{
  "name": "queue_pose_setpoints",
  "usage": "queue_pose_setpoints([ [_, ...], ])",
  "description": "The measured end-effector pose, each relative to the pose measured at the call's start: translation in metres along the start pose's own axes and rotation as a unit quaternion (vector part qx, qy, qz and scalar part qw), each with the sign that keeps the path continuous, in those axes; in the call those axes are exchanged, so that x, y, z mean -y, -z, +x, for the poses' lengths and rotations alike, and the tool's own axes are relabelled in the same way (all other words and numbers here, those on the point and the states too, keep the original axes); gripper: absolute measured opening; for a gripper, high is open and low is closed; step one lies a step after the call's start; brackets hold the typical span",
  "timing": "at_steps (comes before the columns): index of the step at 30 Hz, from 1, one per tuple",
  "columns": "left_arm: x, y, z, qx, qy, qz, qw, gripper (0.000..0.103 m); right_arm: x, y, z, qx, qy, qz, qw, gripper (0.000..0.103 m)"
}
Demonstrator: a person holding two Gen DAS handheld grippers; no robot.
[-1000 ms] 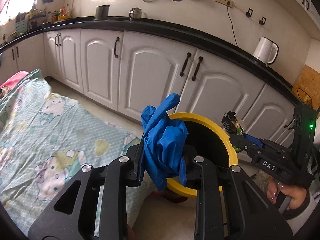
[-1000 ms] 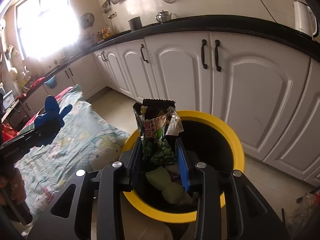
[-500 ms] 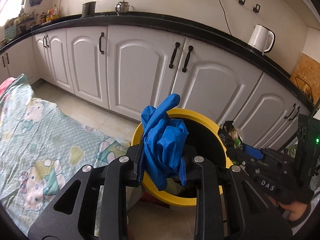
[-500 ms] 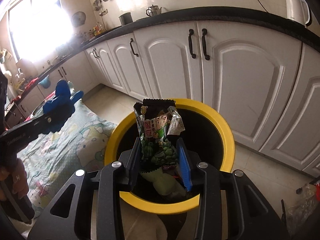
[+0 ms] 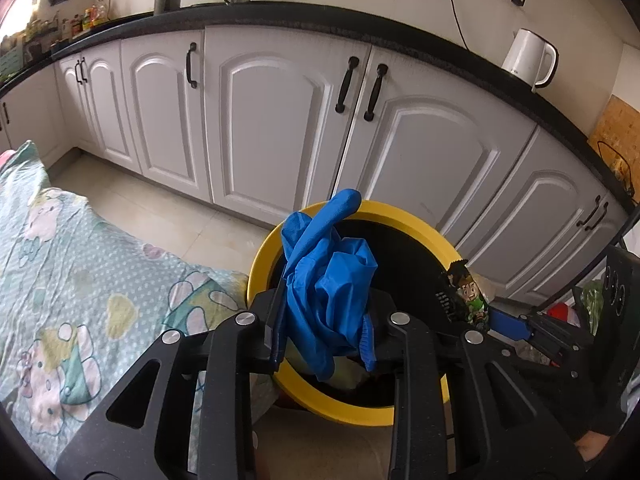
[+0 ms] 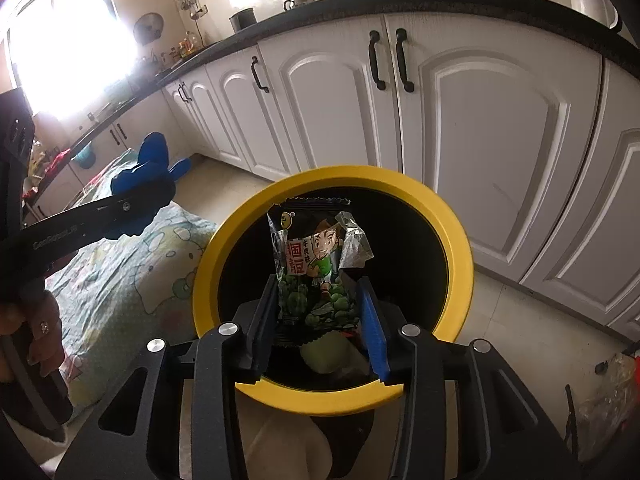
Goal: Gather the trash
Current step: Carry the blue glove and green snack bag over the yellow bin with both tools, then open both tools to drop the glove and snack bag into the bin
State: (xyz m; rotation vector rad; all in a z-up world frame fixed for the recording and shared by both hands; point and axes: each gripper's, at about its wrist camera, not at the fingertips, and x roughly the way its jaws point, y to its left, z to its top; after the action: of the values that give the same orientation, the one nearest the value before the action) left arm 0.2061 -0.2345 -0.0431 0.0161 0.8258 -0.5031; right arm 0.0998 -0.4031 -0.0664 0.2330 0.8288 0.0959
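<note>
My right gripper [image 6: 318,308] clamps the wrapper [image 6: 316,268] over the bin [image 6: 460,240]; my left gripper [image 5: 324,320] clamps the glove [image 5: 328,280] at its near rim. I should centre each over the opening before releasing.

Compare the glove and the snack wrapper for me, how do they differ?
The glove is plain blue, soft and crumpled; the wrapper is flat printed foil with a cartoon figure. The glove is clamped in the left gripper, the wrapper in the right gripper. Both are held near the yellow-rimmed bin, not yet dropped.
</note>
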Motion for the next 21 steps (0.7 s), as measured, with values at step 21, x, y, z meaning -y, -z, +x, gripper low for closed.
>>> queue_pose_setpoints([
  [21,0.009,-0.018,0.034,-0.028,0.011,-0.002,0.9995,0.054,0.000,0.008,0.016,-0.013,0.017,-0.003,1.000,0.067],
])
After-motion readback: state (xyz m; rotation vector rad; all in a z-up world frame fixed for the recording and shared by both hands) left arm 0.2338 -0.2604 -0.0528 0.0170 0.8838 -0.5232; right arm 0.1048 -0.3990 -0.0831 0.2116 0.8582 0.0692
